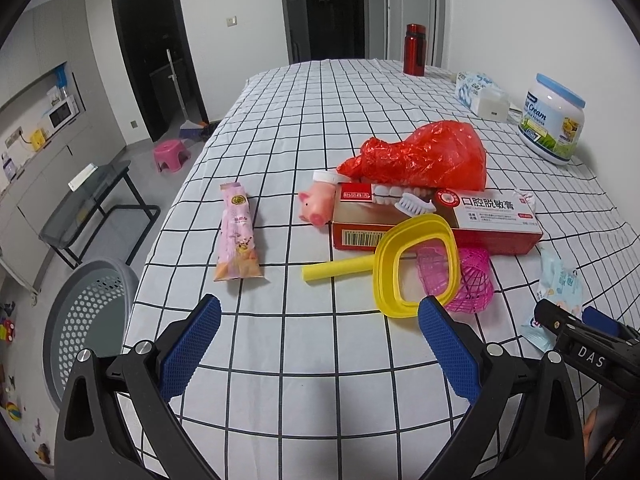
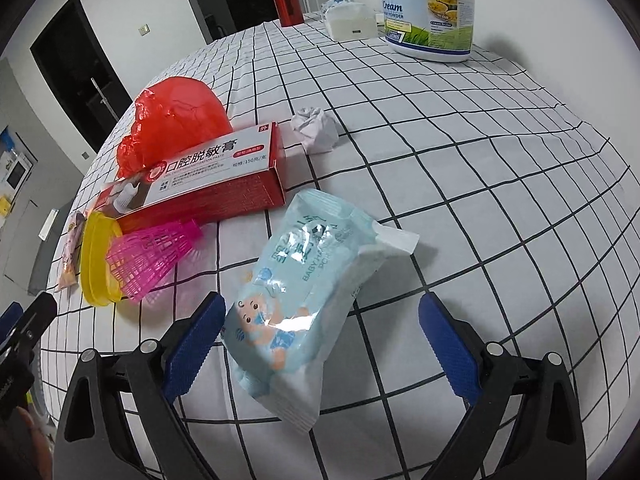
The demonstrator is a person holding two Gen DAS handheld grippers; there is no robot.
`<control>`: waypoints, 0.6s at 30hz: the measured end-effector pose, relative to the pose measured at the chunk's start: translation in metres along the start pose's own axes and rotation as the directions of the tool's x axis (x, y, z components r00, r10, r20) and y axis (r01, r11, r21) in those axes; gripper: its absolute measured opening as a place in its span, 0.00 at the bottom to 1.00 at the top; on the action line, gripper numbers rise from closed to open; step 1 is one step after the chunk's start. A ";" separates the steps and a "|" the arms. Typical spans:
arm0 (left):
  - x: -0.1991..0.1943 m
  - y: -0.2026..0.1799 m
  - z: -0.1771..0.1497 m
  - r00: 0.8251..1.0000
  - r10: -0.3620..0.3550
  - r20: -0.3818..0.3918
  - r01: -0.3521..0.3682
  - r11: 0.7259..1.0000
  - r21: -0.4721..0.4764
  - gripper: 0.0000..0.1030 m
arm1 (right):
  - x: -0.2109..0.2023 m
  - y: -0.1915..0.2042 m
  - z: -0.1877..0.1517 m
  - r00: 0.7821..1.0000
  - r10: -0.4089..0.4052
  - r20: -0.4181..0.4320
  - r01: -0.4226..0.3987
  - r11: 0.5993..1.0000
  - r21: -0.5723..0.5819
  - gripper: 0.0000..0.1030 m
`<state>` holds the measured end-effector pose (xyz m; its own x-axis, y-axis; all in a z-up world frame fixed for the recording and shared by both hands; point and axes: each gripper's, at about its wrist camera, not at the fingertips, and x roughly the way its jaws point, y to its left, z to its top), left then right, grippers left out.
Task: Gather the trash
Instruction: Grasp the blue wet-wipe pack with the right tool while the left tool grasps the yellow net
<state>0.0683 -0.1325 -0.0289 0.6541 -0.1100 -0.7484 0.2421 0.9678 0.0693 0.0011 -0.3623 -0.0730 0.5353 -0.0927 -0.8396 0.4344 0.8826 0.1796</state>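
Left gripper (image 1: 320, 344): jaws spread wide, nothing held; hovers over bare cloth at near edge, aimed betw. snack wrapper and scoop. Judged: staged for a pick, target not yet fixed.
Right gripper (image 2: 320, 340): jaws wide apart, nothing clamped; wipes pack lies betw. the pads, left pad (image 2: 192, 344) touching or just beside it, cannot tell which. Judged: lined up for closing on the pack.
Wipes pack (image 2: 296, 300): pale blue, baby picture, flap peeled up; "BABY HA..." partly read. Near right part of table.
Snack wrapper (image 1: 237, 236): pink, flat, left of the pile, apart from it; print too small to read.
Crumpled paper (image 2: 316, 128): white ball, far side of the box, just beside it.
Red bag (image 1: 416, 156): crumpled plastic, resting against far edge of box.
Toothpaste box (image 1: 436, 220): red/white, "口腔脱敏膏", "150" read in right view; barcode on near face.
Other clutter: yellow scoop (image 1: 416, 264) leaning on box, pink mesh cup (image 2: 156, 252) lying partly inside it, pig toy (image 1: 316, 204) at box's left end. Judged toys, not trash.
Basket (image 1: 88, 320): grey, perforated, on floor off near-left corner of table (image 1: 304, 112); judged the drop point.
Far end: tub (image 2: 428, 12) reading "Cream", "POWDER"; red flask (image 1: 414, 50); 1 tissue pack, print unreadable.
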 end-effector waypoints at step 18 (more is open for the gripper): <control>0.001 -0.017 0.002 0.999 -0.046 0.015 0.046 0.999 0.005 0.94 | -0.026 -0.008 -0.010 0.991 0.118 0.071 -0.116 0.993 -0.035 0.47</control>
<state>0.0663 -0.1494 -0.0289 0.6526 -0.1580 -0.7410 0.2754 0.9606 0.0377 -0.0234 -0.3621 -0.0576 0.6326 -0.0204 -0.7742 0.3440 0.9030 0.2573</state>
